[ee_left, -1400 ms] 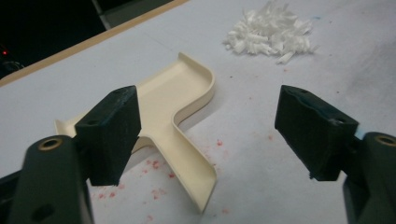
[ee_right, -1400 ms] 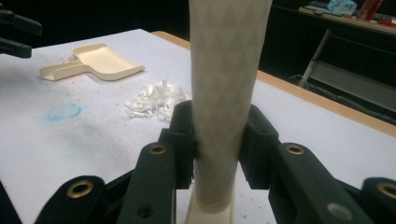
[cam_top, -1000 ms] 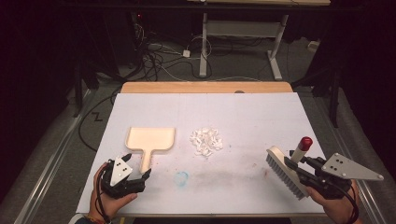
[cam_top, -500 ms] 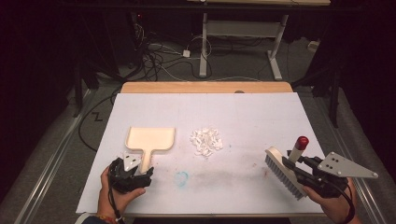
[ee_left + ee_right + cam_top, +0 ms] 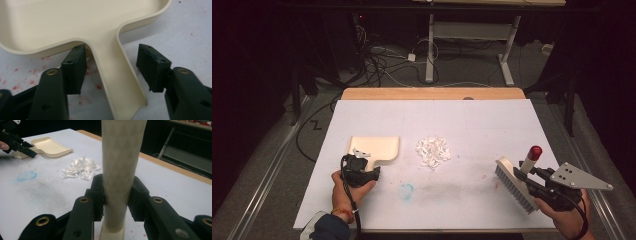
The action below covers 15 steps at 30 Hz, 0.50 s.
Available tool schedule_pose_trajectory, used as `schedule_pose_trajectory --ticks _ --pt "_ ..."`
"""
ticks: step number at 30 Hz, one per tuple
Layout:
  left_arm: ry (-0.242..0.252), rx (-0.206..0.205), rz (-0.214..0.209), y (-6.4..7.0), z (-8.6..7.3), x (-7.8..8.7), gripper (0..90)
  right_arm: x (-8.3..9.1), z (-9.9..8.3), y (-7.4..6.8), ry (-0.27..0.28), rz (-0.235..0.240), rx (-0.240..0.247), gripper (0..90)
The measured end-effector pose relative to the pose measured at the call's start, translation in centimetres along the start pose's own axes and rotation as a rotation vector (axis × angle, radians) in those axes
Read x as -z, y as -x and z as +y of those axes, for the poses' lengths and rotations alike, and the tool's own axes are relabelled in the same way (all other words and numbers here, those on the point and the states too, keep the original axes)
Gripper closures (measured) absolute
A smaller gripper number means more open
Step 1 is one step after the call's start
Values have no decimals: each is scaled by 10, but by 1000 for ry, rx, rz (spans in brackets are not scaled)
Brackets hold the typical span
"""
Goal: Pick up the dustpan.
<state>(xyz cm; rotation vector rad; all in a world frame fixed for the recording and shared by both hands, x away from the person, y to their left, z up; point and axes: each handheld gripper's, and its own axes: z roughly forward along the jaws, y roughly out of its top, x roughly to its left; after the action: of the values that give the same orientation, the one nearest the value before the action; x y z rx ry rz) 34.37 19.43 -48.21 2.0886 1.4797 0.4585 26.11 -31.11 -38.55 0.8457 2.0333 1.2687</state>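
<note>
We hold the brush clamped in our right gripper near the desk's right edge. Our left gripper, jaws spread, straddles the dustpan handle; squeezing comes next, we judge.

A white-covered worktop carries the things, with a bare wooden strip along its far edge. A cream dustpan lies flat toward the left edge, its handle pointing at the near edge. A small heap of white paper scraps sits near the middle, just right of the dustpan. A faint blue ring mark and scattered red specks stain the surface nearer the front edge.
</note>
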Motion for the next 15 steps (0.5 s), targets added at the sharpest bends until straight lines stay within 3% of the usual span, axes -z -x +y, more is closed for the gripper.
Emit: schedule_pose_trajectory --ticks 7,8,15 --pt "-15 -40 -21 1 4 -1 623 0 0 0 -9 2 -1 701" --pt "-17 -60 -17 2 5 -1 624 0 1 1 -14 0 -3 701" --pt "-14 -42 -42 -2 6 0 627 -5 0 3 -22 7 -3 701"
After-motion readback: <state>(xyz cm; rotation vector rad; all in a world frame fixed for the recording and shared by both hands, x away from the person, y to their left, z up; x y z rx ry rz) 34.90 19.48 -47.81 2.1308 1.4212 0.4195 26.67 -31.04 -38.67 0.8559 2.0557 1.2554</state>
